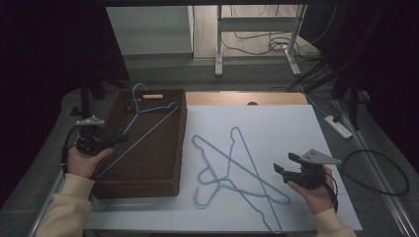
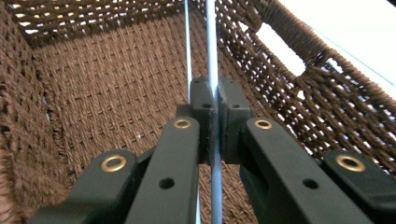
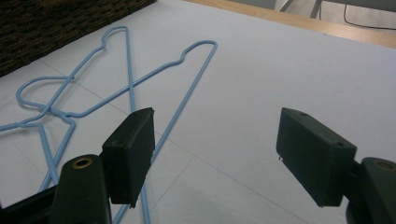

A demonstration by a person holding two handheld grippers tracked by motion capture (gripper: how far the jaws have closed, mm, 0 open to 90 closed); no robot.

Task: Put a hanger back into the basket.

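- Left hand-held gripper: jaws clamped on the wire of a blue hanger, at 9 o'clock of the scene, over the near-left part of the basket. The wire is thin between flat pads; risk is that it twists or slides through the grip and the hanger swings.
- Held hanger: lies slanted across the basket, hook at 12 o'clock over the far rim by the handle slot. Let go now, the hook could catch on the rim or weave and leave the hanger propped instead of flat inside.
- Right hand-held gripper: jaws wide, nothing between them, at 4 o'clock over the bench.
- Two hangers on the bench: at 6 o'clock, crossed and touching, hooks interlaced. Lifting one would likely drag the other, or drop it off the near edge.
- Flat wire on bench: little for the pads to bite; a slipped pinch is likely.
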